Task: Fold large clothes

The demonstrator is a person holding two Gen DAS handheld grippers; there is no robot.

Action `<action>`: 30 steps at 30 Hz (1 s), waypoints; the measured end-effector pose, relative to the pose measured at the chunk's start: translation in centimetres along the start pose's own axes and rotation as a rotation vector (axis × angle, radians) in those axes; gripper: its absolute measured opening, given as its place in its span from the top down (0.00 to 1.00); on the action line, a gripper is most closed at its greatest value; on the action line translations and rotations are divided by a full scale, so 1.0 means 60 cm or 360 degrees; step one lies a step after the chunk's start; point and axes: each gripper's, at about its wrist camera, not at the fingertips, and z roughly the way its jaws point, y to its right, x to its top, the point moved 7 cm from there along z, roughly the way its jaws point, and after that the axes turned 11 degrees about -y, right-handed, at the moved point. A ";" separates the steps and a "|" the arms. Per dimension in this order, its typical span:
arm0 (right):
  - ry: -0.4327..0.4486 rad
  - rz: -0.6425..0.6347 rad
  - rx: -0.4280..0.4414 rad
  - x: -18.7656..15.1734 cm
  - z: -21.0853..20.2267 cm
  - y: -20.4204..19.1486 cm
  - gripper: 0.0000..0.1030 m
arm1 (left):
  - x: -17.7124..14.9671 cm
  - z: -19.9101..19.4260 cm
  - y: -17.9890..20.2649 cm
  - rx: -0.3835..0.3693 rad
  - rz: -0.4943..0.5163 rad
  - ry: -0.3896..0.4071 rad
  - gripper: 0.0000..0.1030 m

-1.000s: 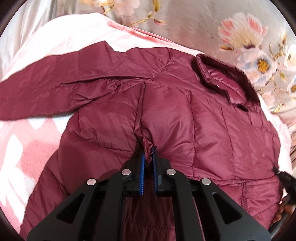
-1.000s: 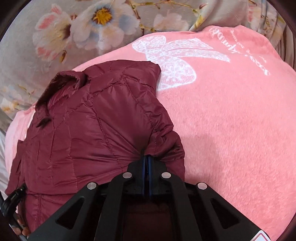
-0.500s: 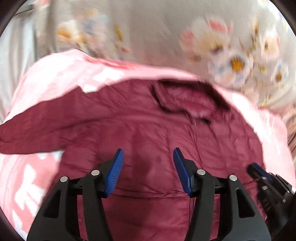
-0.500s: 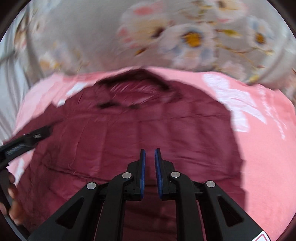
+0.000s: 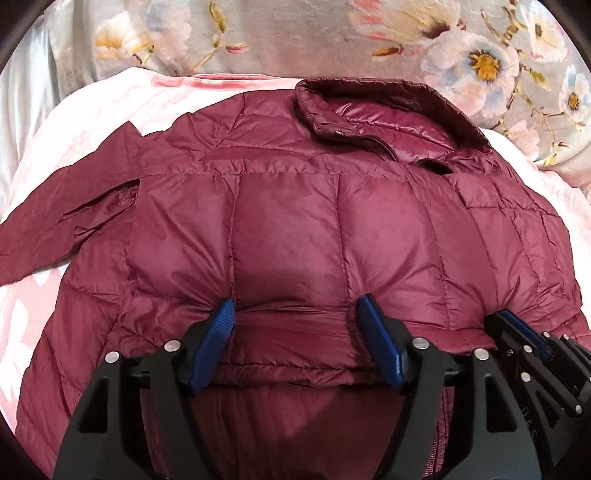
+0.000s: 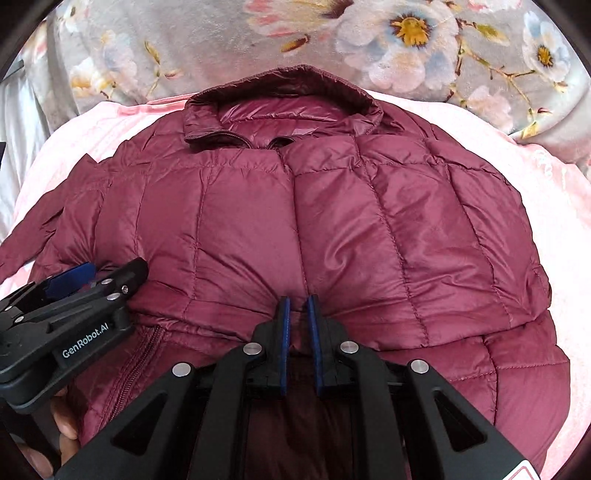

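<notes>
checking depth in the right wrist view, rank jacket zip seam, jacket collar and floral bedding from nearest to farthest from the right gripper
1. The zip seam, running straight up from the right gripper, is nearest.
2. The collar, at the jacket's top, centre, comes next.
3. The floral bedding, beyond the collar along the top, is farthest.

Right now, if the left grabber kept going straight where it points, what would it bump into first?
Most likely the puffy maroon jacket. The left gripper, its jaws opening, points down at the jacket's quilted front with nothing in between.
</notes>
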 end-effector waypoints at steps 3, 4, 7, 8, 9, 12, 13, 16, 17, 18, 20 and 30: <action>0.0001 0.0012 0.0015 0.004 0.004 -0.001 0.88 | 0.006 0.003 0.007 0.0028 0.0005 0.0001 0.31; 0.0003 0.0016 0.0023 0.006 0.004 -0.001 0.88 | 0.005 0.003 0.006 0.0032 0.0004 0.0001 0.30; 0.0070 0.0100 0.0161 0.006 -0.010 0.016 0.88 | 0.004 0.000 0.001 0.0000 -0.0017 0.0011 0.24; 0.0140 0.0181 0.0231 0.004 -0.025 0.034 0.87 | 0.002 -0.002 -0.003 -0.0010 -0.0035 0.0014 0.17; 0.0191 0.0262 0.0268 -0.001 -0.038 0.053 0.81 | 0.001 -0.003 -0.007 -0.0022 -0.0052 0.0018 0.16; 0.0206 0.0484 0.0353 -0.032 -0.048 0.107 0.77 | -0.007 -0.012 -0.021 -0.0086 -0.0124 0.0032 0.16; 0.0194 0.0539 0.0381 -0.042 -0.047 0.117 0.77 | -0.010 -0.015 -0.025 -0.0100 -0.0139 0.0038 0.16; 0.0166 0.0572 0.0368 -0.054 -0.047 0.124 0.77 | -0.015 -0.019 -0.023 -0.0092 -0.0141 0.0040 0.16; 0.0154 0.0547 0.0326 -0.054 -0.047 0.119 0.76 | -0.016 -0.020 -0.022 -0.0094 -0.0139 0.0039 0.13; 0.0143 0.0525 0.0292 -0.054 -0.046 0.113 0.72 | -0.016 -0.022 -0.021 -0.0111 -0.0137 0.0039 0.12; 0.0121 0.0485 0.0255 -0.051 -0.042 0.108 0.66 | -0.015 -0.028 -0.026 -0.0175 -0.0167 0.0049 0.11; 0.0145 0.0007 0.0104 -0.027 -0.097 -0.050 0.63 | -0.025 -0.121 -0.218 -0.0319 -0.0519 0.0085 0.08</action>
